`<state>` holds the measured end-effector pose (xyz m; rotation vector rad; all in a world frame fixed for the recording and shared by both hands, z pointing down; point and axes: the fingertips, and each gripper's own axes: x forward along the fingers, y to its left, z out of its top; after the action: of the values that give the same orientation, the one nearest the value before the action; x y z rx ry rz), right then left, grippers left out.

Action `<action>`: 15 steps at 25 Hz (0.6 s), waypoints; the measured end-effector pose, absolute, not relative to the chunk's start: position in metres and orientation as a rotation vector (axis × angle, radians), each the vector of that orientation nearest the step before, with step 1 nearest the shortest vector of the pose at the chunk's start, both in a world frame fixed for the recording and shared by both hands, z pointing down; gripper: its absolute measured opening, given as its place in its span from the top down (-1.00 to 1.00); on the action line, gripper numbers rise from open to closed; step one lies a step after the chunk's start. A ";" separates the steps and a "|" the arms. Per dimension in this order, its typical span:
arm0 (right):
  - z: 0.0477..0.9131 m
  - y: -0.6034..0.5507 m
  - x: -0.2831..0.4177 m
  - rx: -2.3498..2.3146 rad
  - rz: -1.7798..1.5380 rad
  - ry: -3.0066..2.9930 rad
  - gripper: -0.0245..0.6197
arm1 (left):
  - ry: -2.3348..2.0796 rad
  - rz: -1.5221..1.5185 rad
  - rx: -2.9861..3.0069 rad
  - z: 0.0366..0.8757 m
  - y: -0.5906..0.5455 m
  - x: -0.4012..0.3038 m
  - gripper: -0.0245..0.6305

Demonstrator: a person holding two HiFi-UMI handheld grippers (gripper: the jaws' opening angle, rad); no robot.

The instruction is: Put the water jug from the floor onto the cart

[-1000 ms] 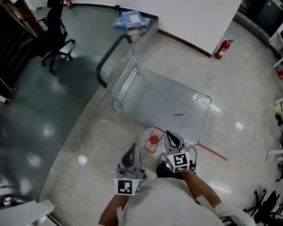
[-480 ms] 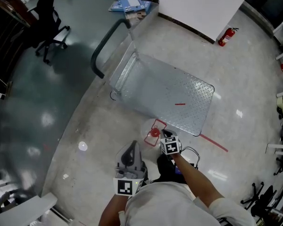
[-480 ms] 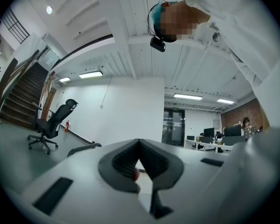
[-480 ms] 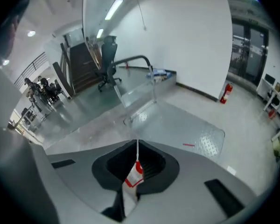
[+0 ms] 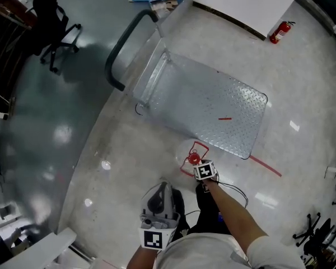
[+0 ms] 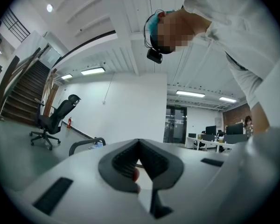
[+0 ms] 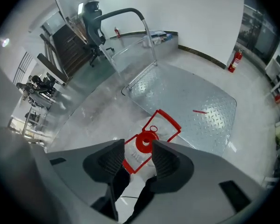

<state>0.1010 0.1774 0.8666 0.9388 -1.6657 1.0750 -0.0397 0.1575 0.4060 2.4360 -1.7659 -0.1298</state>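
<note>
The water jug (image 5: 194, 153) is clear with a red cap and a red handle frame, and it stands on the floor at the near edge of the cart (image 5: 213, 102). My right gripper (image 5: 199, 165) points steeply down just above it. Its jaws have just been opening and stand apart; in the right gripper view the jug's red cap (image 7: 144, 143) shows in the gap beyond the right gripper (image 7: 137, 147), untouched. My left gripper (image 5: 161, 186) is held level at my waist, its jaws closed together with nothing in them. In its own view the left gripper (image 6: 139, 144) faces the far room.
The cart's black push handle (image 5: 119, 58) rises at its far left end. A red tape line (image 5: 266, 166) crosses the floor right of the jug. An office chair (image 5: 53, 13) stands at the far left, a fire extinguisher (image 5: 280, 32) by the far wall.
My right gripper has dropped from beside the left one toward the jug, tipping to point downward, and its jaws have opened. The left gripper has sunk a little.
</note>
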 end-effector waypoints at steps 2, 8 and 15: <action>0.881 0.181 0.101 0.919 1.066 -1.657 0.33 | -1.758 -0.123 2.412 0.414 0.161 -0.040 0.93; 0.916 0.174 0.093 0.910 1.046 -1.661 0.20 | -1.725 -0.102 2.402 0.433 0.166 -0.037 0.93; 0.948 0.170 0.086 0.895 1.036 -1.632 0.12 | -1.717 -0.068 2.369 0.456 0.169 -0.043 0.93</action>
<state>0.0859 0.1699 0.9476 0.8955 -1.6322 1.0356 -0.0431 0.1687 0.4563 2.3688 -1.7167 -0.0684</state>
